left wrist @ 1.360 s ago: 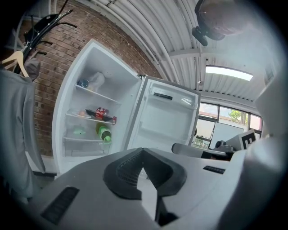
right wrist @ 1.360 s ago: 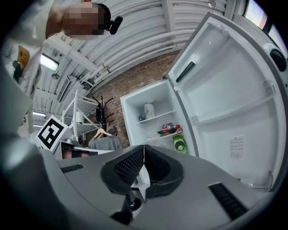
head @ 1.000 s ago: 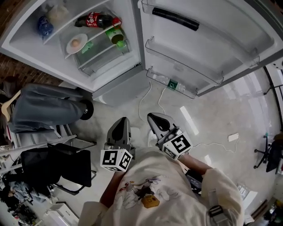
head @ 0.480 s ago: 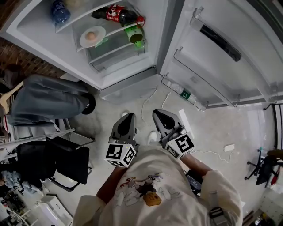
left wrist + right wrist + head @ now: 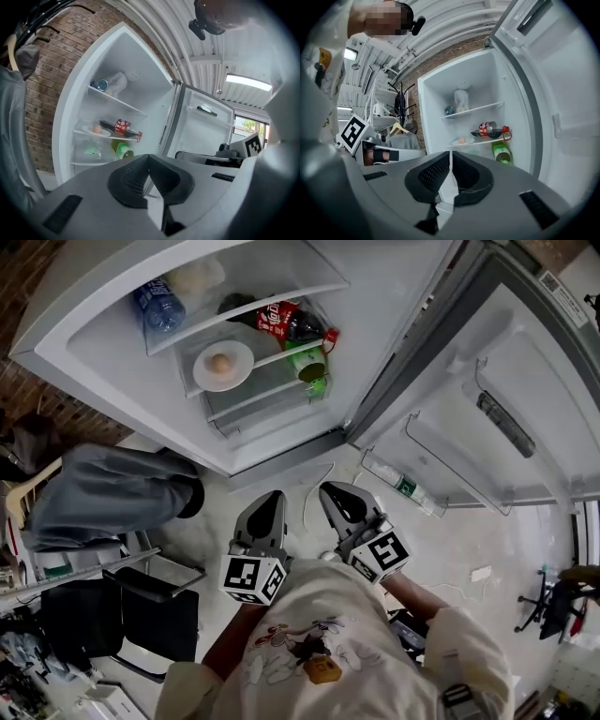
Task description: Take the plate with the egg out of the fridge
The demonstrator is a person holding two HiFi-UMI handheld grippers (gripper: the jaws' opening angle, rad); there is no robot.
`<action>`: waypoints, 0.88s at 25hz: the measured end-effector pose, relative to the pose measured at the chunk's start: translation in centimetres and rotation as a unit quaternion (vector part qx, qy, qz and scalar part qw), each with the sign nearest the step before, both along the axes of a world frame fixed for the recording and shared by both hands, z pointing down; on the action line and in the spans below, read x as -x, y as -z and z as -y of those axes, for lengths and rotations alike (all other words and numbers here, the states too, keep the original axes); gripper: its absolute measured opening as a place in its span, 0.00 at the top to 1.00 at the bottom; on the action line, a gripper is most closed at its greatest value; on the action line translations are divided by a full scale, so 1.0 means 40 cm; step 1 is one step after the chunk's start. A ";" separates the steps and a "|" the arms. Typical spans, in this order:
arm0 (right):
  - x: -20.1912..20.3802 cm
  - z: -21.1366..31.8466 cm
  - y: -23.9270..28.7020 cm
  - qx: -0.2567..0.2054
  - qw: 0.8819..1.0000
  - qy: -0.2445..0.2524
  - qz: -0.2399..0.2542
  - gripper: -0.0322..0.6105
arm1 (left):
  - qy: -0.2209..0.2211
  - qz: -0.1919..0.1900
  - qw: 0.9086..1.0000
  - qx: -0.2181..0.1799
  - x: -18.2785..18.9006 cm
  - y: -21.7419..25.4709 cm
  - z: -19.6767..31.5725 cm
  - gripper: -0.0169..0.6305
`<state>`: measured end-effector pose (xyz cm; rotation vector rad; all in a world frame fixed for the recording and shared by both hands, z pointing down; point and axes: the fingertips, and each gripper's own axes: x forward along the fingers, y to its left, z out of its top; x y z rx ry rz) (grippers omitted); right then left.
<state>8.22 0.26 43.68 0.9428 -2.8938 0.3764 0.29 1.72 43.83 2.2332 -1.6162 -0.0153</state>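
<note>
Change: the open white fridge point(image 5: 112, 381) lies lower and nearer the middle of the head view than a second ago, and its door has swung further toward 3 o'clock.
Plate: a round white plate point(image 5: 223, 365) carrying a tan egg point(image 5: 221, 362) sits on the middle shelf inside the fridge, at about 11 o'clock in the head view.
Shelf neighbours: a dark cola bottle with a red label point(image 5: 281, 320) lies on its side just beside the plate, toward 1 o'clock. A green bottle point(image 5: 309, 367) sits one level below it. A clear water bottle with a blue label point(image 5: 157, 306) is on the shelf above.
Left gripper: the grey left gripper point(image 5: 272, 495) points at the fridge with its jaws pressed together and nothing between them, well apart from the plate.
Right gripper: the grey right gripper point(image 5: 328, 488) is just beside it, its jaws likewise together and empty.
Floor: a thin white cable point(image 5: 305, 486) runs between the fridge base and the grippers.
Surroundings: a grey hanging garment point(image 5: 103, 493) is at 9 o'clock and a black chair point(image 5: 122, 615) at 8 o'clock.
</note>
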 end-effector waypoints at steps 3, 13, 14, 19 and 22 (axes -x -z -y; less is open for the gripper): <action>0.067 0.050 0.010 -0.008 1.000 -0.004 -0.004 0.94 | -0.010 -0.007 1.000 0.001 0.058 0.000 0.054 0.96; 0.261 0.154 -0.011 0.083 0.994 -0.032 0.058 0.94 | -0.066 0.010 0.998 -0.001 0.192 -0.023 0.088 0.96; 0.275 0.154 -0.010 0.088 0.994 -0.032 0.062 0.94 | -0.068 0.007 0.998 -0.001 0.198 -0.025 0.088 0.96; 0.296 0.173 0.004 0.111 0.990 -0.031 0.084 0.94 | -0.078 0.005 0.997 -0.011 0.196 -0.004 0.098 0.96; 0.304 0.200 0.007 0.124 0.986 -0.034 0.103 0.93 | -0.078 0.010 0.997 -0.014 0.202 0.000 0.109 0.96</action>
